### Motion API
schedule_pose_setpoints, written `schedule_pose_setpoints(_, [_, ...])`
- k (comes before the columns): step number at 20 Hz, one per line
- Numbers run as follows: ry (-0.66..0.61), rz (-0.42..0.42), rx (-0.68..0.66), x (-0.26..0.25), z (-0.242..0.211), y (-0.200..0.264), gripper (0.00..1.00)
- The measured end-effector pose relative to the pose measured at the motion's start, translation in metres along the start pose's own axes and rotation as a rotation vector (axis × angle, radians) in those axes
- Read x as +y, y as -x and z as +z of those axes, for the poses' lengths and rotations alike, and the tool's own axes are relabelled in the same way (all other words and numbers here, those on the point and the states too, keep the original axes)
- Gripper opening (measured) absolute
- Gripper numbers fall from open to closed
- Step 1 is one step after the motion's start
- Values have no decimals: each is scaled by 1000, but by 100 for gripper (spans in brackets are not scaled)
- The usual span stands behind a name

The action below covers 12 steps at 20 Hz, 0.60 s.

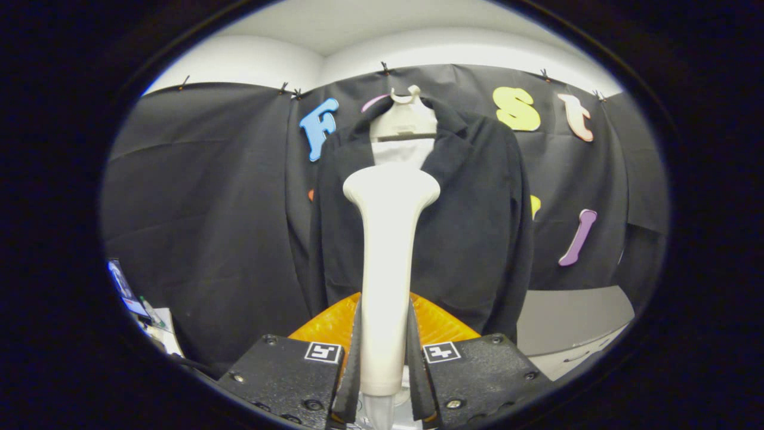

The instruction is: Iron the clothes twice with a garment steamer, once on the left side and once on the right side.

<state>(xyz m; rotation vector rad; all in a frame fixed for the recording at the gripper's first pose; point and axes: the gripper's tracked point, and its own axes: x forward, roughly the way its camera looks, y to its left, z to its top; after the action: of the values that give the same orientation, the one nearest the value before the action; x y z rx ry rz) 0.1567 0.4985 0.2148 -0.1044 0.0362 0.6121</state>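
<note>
**Q.** What did your gripper [385,364] hold at this moment, and where was the garment?

**A.** At lower centre of the frame, your gripper was closed narrowly on the handle of the garment steamer [388,263], with both fingers [352,364] pressing its sides. The steamer stood upright, its flared head at mid-frame. Beyond it, at upper centre, the dark jacket [471,227] hung from a pale hanger [404,119] against the booth's wall. The head overlapped the jacket's open front between the lapels. You could not tell from this view whether it touched the cloth.

**Q.** How far along did the task seem?

**A.** The head sat on the jacket's midline, over neither side, so both passes probably remained to be made.

**Q.** What could have gone wrong from there?

**A.** The handle was smooth and tapered, and you gripped it low, so sideways drag against the cloth could have tilted it in the fingers. Pushing hard might have swung the jacket on its hanger and away from the head. A pass begun at the centre could also have missed the outer panel near the sleeve.
</note>
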Motion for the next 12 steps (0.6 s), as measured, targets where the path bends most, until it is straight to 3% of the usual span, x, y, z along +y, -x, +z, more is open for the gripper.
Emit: schedule_pose_setpoints(12, [89, 51, -119, 86, 88, -59, 37])
